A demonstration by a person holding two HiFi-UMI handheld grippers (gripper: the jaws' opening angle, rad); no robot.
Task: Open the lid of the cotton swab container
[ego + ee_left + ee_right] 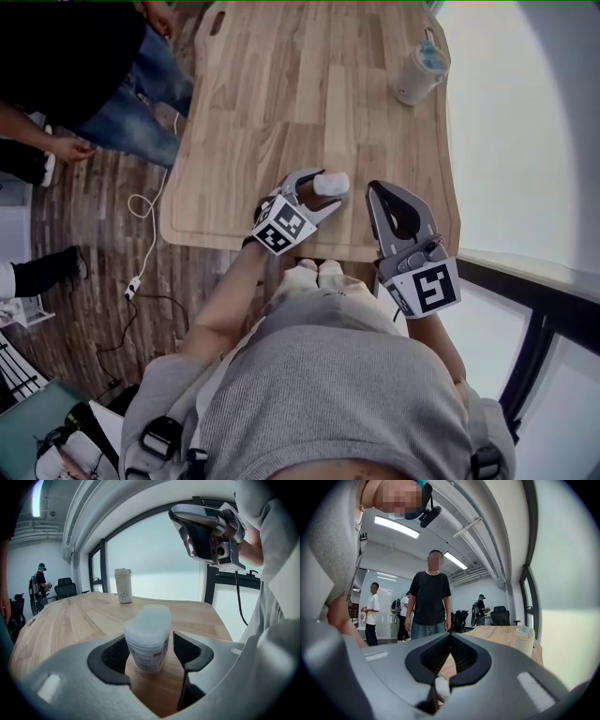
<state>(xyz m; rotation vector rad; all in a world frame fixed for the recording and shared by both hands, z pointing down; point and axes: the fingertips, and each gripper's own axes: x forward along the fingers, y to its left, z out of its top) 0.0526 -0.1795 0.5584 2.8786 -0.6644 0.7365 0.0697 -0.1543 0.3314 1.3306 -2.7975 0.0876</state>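
Cotton swab container [146, 644]: small, round and white, with a printed label band and a translucent top that rose higher on its far side; whether the lid was open could not be told. It stood upright on the bench [281, 112] near the near edge, right of the middle. Left gripper [328, 187]: low over the near edge, reaching forward, closed on the container with a jaw at each side. Right gripper [374, 190]: jaws together and empty, raised over the near right corner. A tumbler [417, 73] stood at the far right corner.
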